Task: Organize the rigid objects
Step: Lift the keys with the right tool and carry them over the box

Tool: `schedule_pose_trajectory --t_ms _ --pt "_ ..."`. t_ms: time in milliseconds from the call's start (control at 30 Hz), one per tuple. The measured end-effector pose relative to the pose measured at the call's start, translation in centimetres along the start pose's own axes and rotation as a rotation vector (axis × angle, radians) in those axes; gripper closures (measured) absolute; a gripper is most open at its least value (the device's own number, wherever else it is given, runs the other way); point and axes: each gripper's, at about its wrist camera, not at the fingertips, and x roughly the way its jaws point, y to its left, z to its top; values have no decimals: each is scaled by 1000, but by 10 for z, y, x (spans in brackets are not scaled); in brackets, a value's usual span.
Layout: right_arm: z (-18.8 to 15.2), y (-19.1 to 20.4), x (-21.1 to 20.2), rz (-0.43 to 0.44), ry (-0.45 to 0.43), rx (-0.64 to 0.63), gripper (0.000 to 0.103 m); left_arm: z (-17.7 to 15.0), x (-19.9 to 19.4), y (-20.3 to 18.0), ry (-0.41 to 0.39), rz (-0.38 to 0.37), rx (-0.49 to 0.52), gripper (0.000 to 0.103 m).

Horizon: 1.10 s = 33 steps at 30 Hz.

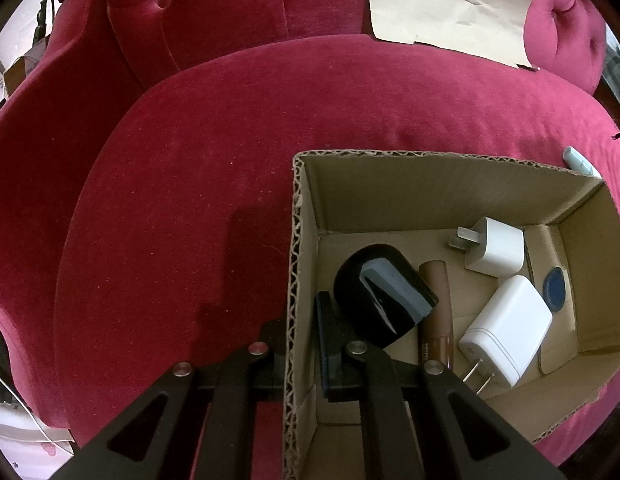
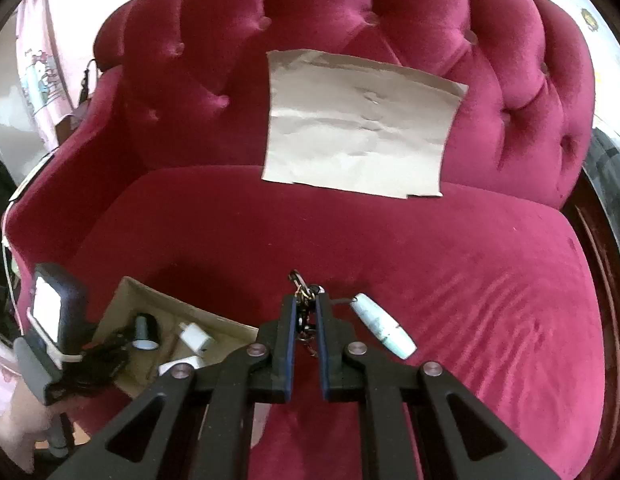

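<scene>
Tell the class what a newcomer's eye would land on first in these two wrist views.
First the crimson velvet tufted sofa filling both views, with a creased beige paper sheet leaning on its backrest. Next the open corrugated cardboard box on the seat, holding two white plug chargers, a glossy black rounded gadget and a brown tube. Finally the right gripper, shut on a dark metal keychain beside a pale blue tube.

Velvet sofa (image 1: 229,140) plush; corrugated cardboard box (image 1: 430,184) matt; chargers (image 1: 506,328) glossy plastic

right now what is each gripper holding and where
Right gripper pinches a key ring by its chain and rings. Left gripper clamps the cardboard box by its side wall.
</scene>
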Motion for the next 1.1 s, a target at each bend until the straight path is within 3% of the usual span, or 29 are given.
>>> schedule_pose_trajectory --t_ms 467,1100 --pt "5 55 -10 106 -16 -84 95 0 0 -2 -1 4 -5 94" --pt "-14 107 22 195 75 -182 95 -1 -1 0 -1 1 -7 94"
